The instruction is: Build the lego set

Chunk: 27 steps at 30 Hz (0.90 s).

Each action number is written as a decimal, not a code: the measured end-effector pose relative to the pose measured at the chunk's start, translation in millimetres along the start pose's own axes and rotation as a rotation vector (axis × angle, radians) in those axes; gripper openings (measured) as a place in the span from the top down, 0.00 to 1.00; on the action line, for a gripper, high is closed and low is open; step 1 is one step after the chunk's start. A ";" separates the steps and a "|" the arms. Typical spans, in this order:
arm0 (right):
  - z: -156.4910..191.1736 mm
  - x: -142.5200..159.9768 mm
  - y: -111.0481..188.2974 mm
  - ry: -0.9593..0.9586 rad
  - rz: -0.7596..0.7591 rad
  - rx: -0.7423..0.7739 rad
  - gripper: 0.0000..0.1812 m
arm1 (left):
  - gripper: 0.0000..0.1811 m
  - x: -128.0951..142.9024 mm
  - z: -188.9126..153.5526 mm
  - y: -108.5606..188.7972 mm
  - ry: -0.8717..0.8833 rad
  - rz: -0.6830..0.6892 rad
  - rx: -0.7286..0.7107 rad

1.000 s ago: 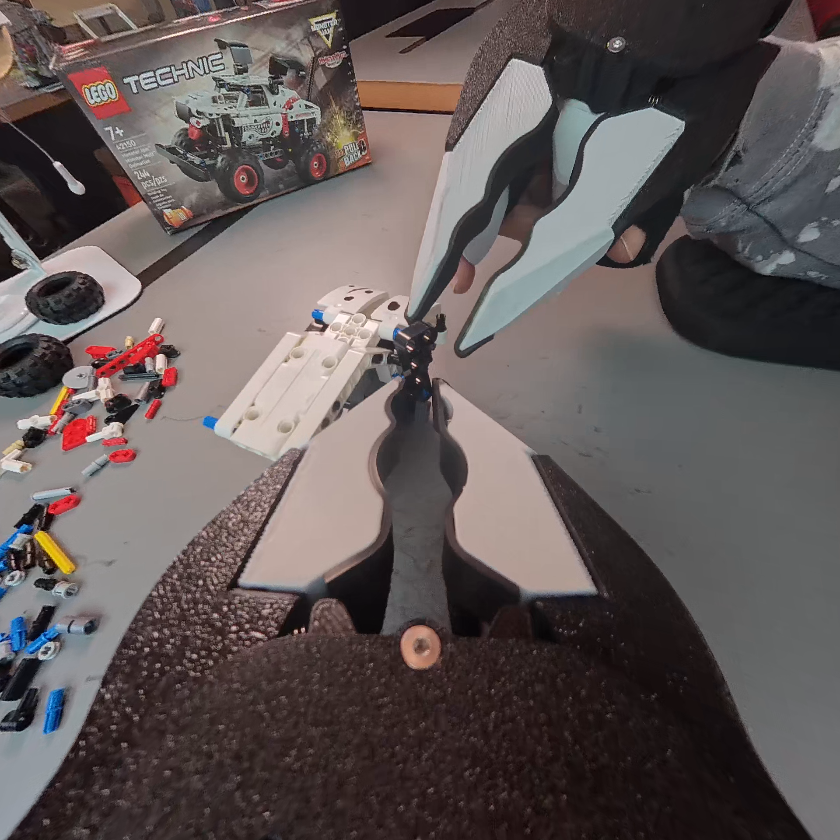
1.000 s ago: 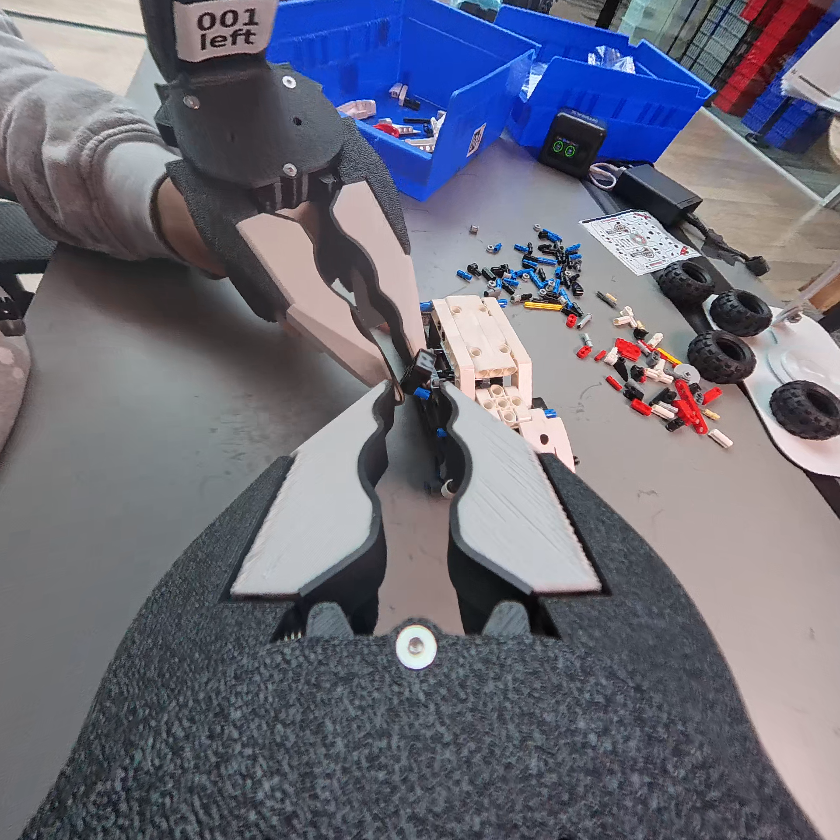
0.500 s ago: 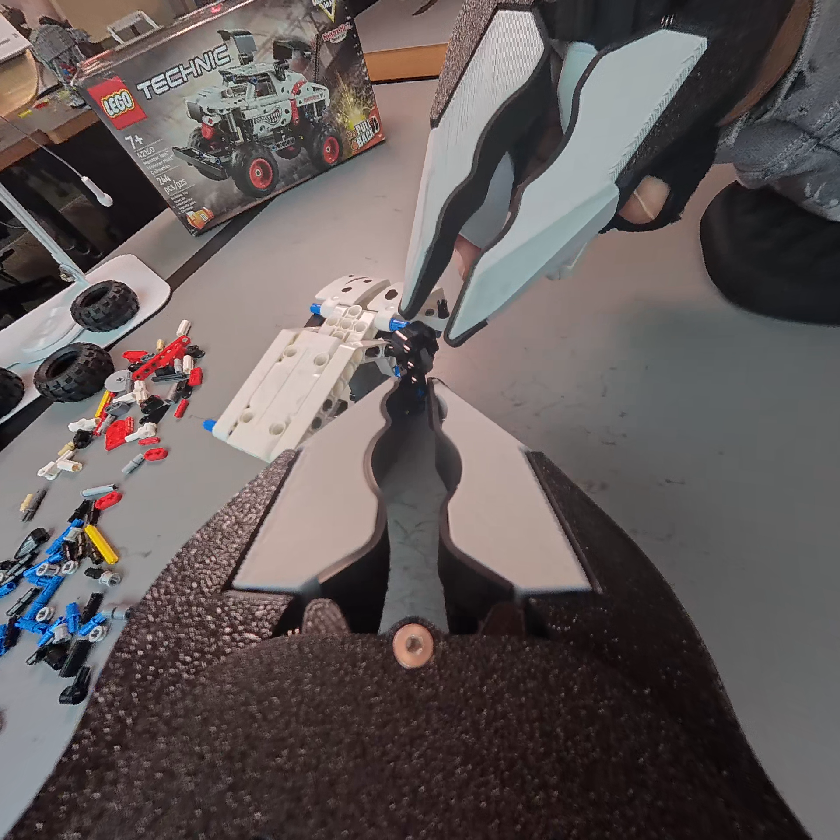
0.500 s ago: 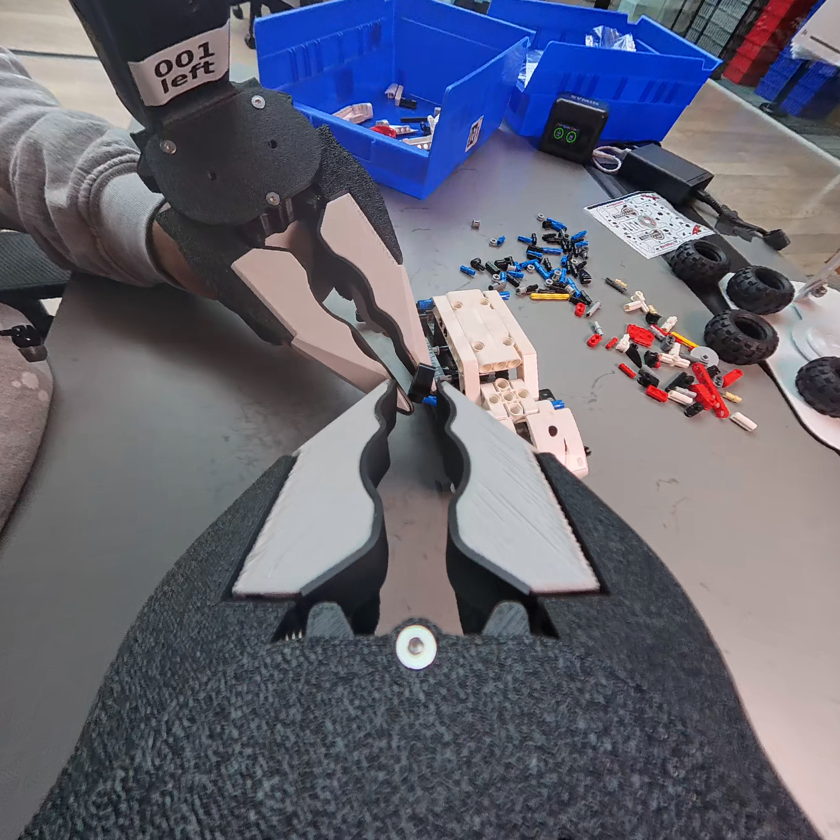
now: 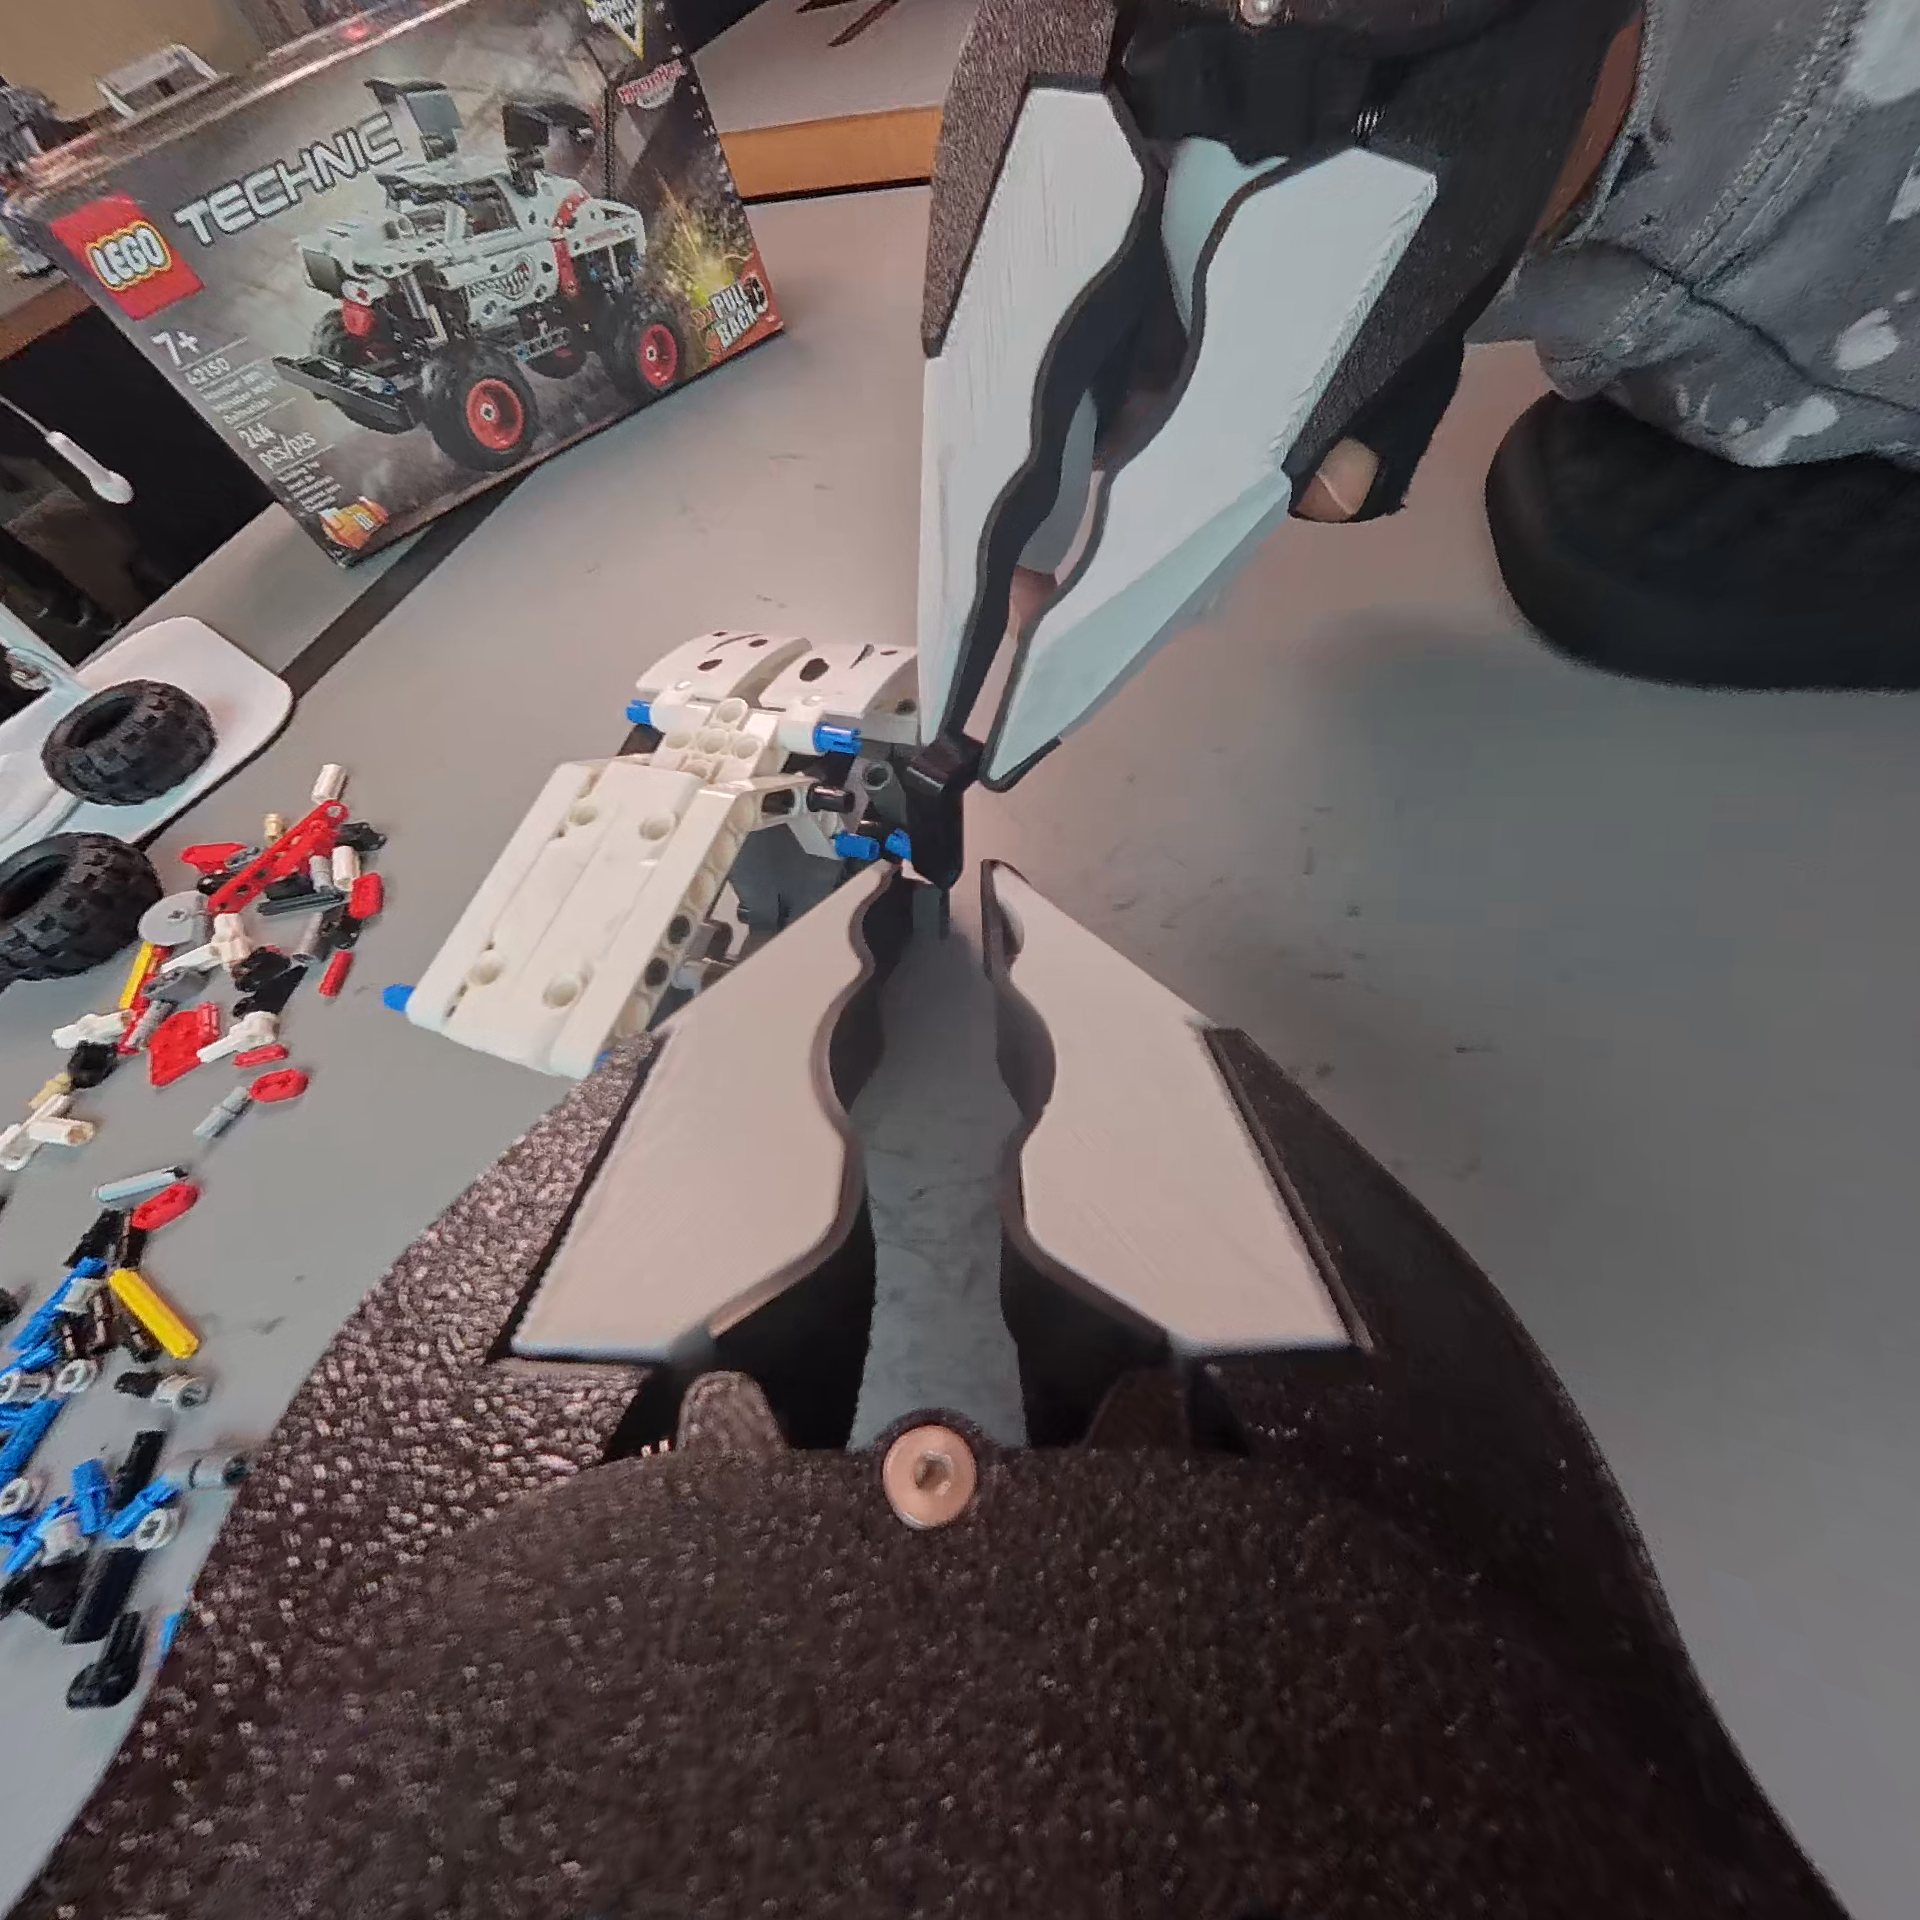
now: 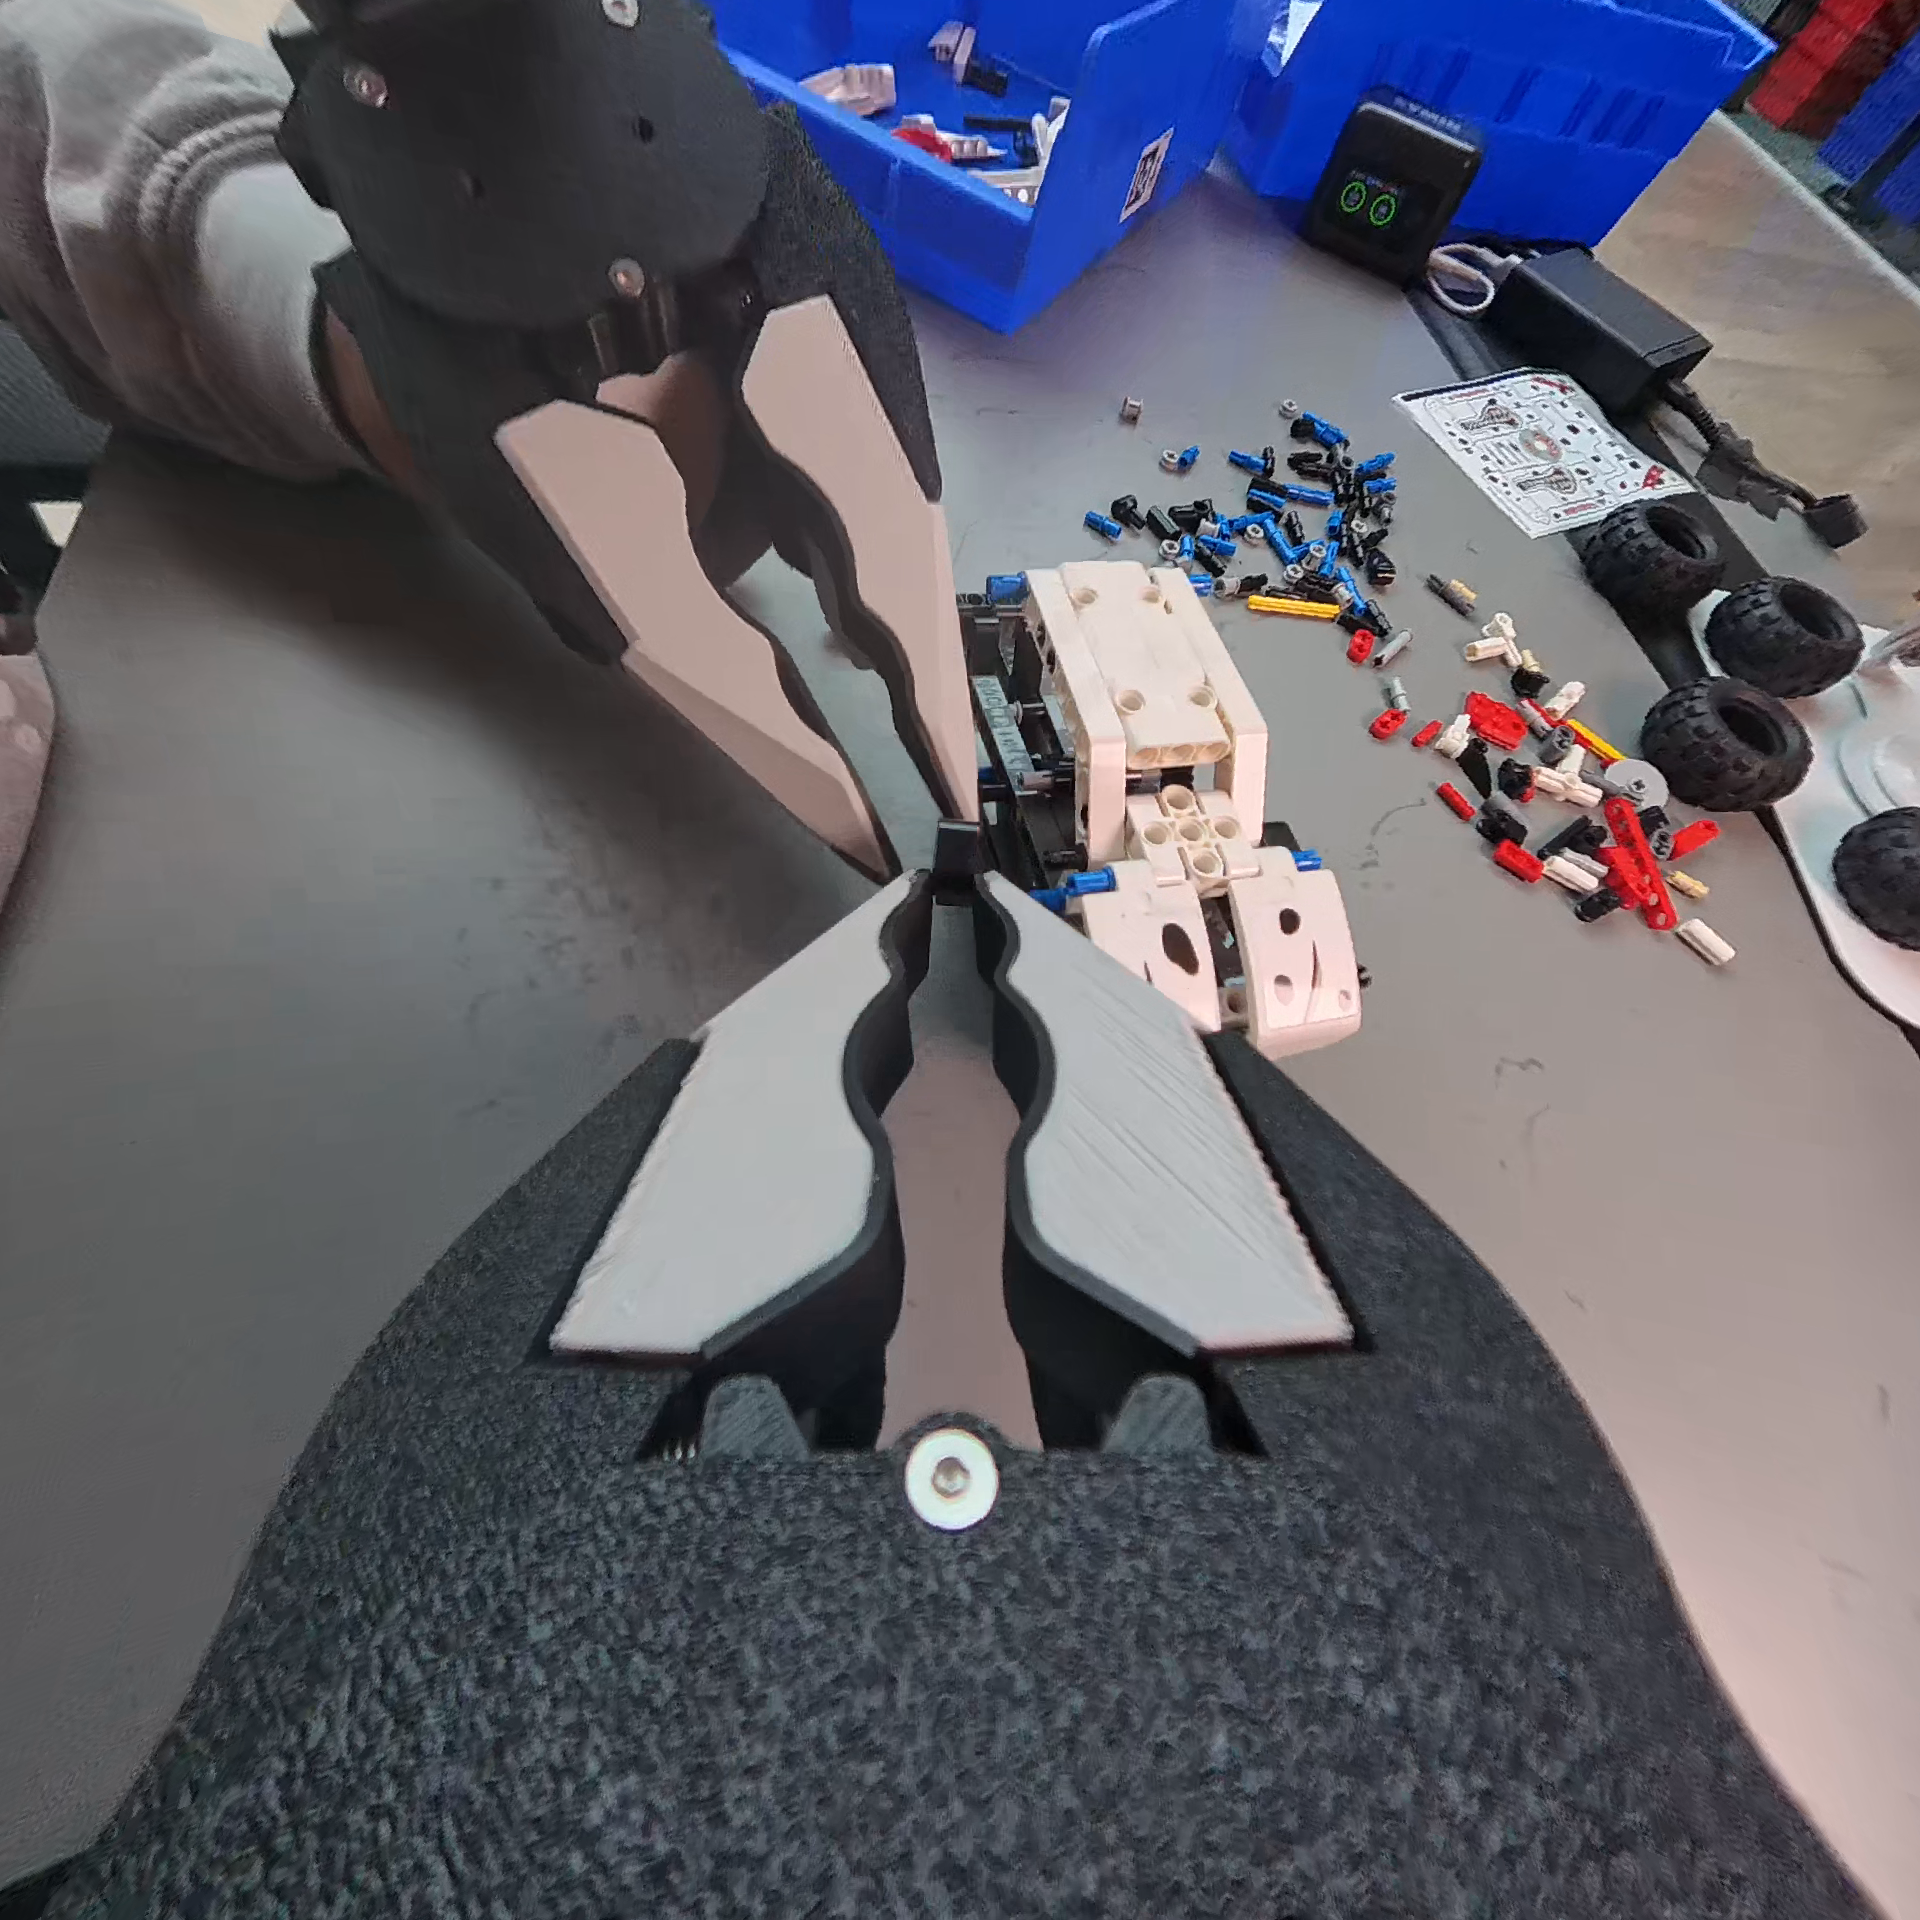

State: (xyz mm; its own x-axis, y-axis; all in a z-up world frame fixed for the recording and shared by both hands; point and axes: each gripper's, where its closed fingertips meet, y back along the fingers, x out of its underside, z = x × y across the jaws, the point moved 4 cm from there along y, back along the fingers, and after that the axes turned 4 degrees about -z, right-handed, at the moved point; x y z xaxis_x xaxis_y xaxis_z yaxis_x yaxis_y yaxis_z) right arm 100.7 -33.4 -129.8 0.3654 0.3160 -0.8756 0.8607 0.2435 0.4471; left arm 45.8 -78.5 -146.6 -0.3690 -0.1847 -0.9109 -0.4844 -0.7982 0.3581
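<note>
Black piece (image 5: 940,805): small, light, stiff, slick; pinched at its top by the right gripper (image 5: 971,764).
Left gripper (image 5: 935,883): slightly open, tips around its lower end.
Truck body (image 6: 1153,748): on the bench (image 6: 1558,1195), touching at 3 o'clock; probably fragile, best held by its frame.

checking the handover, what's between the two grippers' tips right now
A small black piece, pinched by the right gripper and hanging just ahead of the left gripper, whose jaws stand slightly apart. Both wrist views show it, beside the white truck body.
</note>
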 end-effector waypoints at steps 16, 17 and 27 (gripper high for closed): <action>-13.8 -8.4 3.2 0.175 0.221 -0.125 0.96 | 0.53 -6.7 66.0 -0.9 -0.057 0.318 0.237; -14.4 -7.9 2.8 0.174 0.235 -0.138 0.96 | 0.53 -5.4 67.7 -6.2 -0.086 0.331 0.235; -17.5 -10.6 -4.3 0.204 0.285 -0.202 0.96 | 0.66 -2.6 54.8 -25.5 -0.164 0.402 0.428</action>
State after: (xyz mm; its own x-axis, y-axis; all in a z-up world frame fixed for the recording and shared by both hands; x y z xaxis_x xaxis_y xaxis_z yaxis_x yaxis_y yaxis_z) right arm 86.9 -21.7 -119.3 0.4845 0.5672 -0.6659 0.6406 0.2884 0.7117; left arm 15.6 -26.3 -142.1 -0.6898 -0.3059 -0.6562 -0.5453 -0.3768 0.7488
